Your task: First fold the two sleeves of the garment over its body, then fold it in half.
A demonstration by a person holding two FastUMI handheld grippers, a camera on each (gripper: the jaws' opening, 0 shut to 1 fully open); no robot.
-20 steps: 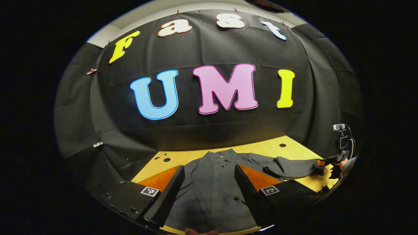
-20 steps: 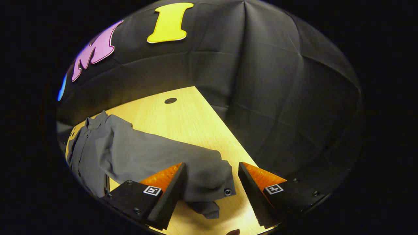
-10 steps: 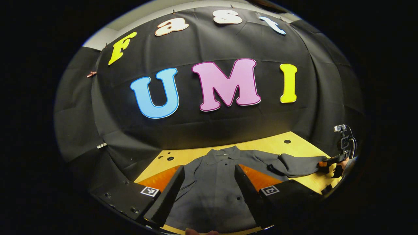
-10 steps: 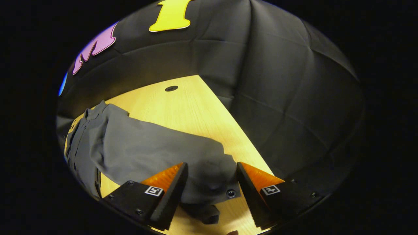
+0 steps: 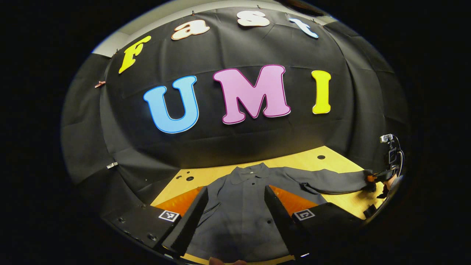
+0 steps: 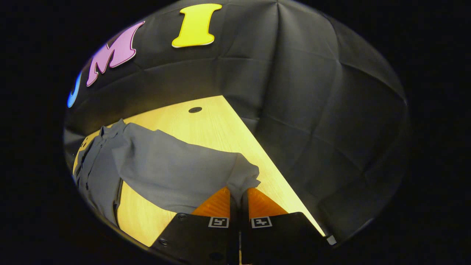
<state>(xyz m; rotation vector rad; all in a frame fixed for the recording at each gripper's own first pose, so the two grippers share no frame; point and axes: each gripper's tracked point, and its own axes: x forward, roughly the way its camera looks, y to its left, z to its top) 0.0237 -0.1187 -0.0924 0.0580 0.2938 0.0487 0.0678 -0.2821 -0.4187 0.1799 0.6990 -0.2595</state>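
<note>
A grey button-up shirt (image 5: 239,206) lies flat on the wooden table (image 5: 294,162), its collar (image 5: 250,171) toward the wall. My left gripper (image 5: 236,191) hovers open over the shirt's lower body, one finger on each side of the button line. In the left gripper view, one sleeve (image 5: 331,182) stretches out to the right, where my right gripper (image 5: 371,178) has its end. In the right gripper view, the right gripper (image 6: 238,191) is shut on the sleeve's cuff (image 6: 244,176). The sleeve (image 6: 176,169) runs left to the shirt body (image 6: 95,162).
The black cloth wall closes the table's far side and its right side (image 6: 312,140). A round hole (image 5: 321,157) lies in the tabletop near the far right corner, and small holes (image 5: 188,178) lie at the far left. A hand (image 5: 386,184) holds the right gripper.
The right gripper's fingers have closed on the sleeve's cuff, which now bunches up between them. The left gripper has stayed open over the shirt's body with only a slight shift.
</note>
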